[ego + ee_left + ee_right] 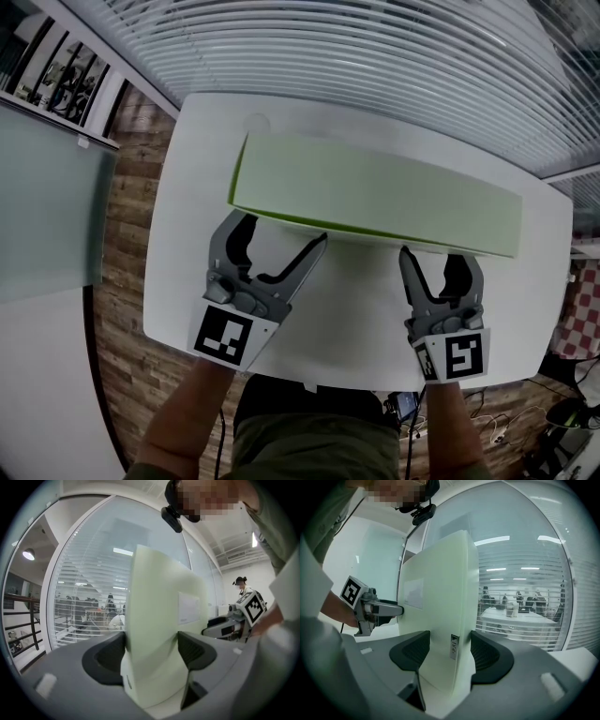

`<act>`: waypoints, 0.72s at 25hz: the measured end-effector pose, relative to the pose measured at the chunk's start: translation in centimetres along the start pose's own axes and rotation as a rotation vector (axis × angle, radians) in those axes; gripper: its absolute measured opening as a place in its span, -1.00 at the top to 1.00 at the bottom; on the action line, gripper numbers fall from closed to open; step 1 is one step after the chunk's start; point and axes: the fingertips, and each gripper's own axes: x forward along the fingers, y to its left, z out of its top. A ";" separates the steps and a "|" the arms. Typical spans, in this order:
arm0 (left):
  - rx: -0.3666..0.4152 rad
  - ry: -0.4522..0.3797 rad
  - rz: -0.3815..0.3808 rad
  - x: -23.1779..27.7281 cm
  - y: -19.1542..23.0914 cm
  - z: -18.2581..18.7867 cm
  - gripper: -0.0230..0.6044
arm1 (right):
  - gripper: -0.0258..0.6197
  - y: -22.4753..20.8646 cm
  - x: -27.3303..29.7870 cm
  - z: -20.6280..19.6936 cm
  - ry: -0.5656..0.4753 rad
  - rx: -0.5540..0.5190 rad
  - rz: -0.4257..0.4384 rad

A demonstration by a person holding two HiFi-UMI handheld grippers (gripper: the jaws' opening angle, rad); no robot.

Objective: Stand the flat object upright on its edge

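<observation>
White table (187,281) over a wood floor (127,262), slatted blinds (375,56) running behind it. Across the table a pale green board (375,197) is lying with its long axis left to right, its broad face showing to the head camera. The left gripper (281,234) is clamping one end of the near long edge, and the right gripper (438,258) is pinching the other end. Only the gripper views are showing the board rising upright between the pads, plus a pale rectangular label (188,607) on its face. A narrow edge sticker (454,647) is carrying print too small to read.
</observation>
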 end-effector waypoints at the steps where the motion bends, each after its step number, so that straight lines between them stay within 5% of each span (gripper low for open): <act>1: 0.001 0.000 -0.001 0.0 -0.1 0.0 -0.15 | 0.08 0.0 -0.1 0.0 0.001 0.000 0.000; 18: 0.013 0.015 -0.013 -0.7 0.3 -0.4 -0.15 | 0.08 1.0 0.1 -0.3 0.019 -0.015 0.013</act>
